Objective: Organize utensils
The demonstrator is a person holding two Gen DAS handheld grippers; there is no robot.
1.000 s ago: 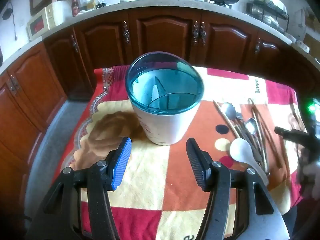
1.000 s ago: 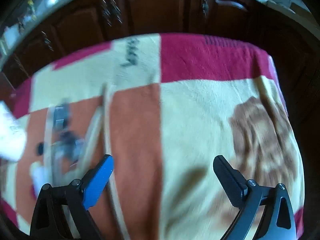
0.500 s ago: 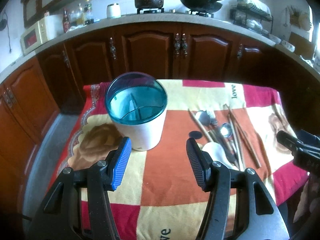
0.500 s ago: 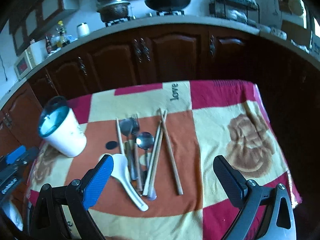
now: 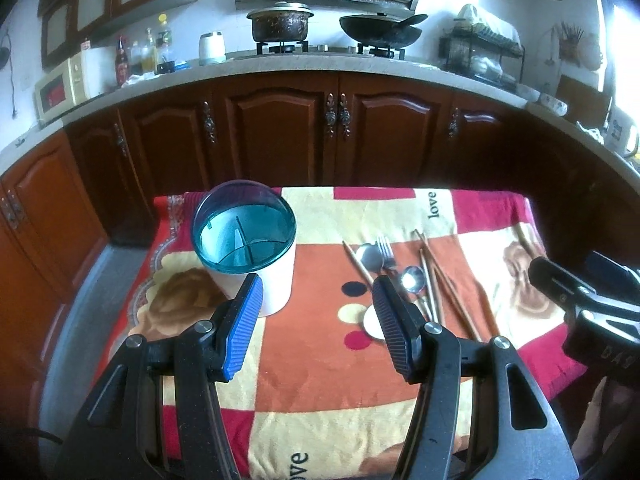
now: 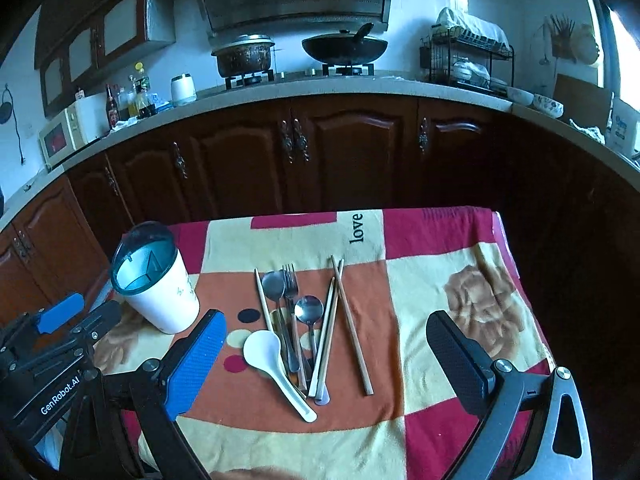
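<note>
Holder: white cylindrical utensil holder with a teal divided rim point(image 6: 154, 280) stands on the checked red, orange and cream blanket point(image 6: 440, 240), near its far left corner.
Utensils: right of the holder, mid-blanket.
White plastic ladle-spoon point(image 6: 272, 364): nearest the front edge.
Metal fork point(image 6: 290, 300): behind the ladle-spoon.
Wooden chopsticks point(image 6: 352, 328): rightmost.

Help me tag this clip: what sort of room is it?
A home kitchen, most likely: a pot and wok sit on a stove, with a dish rack and microwave on the counter.
</note>
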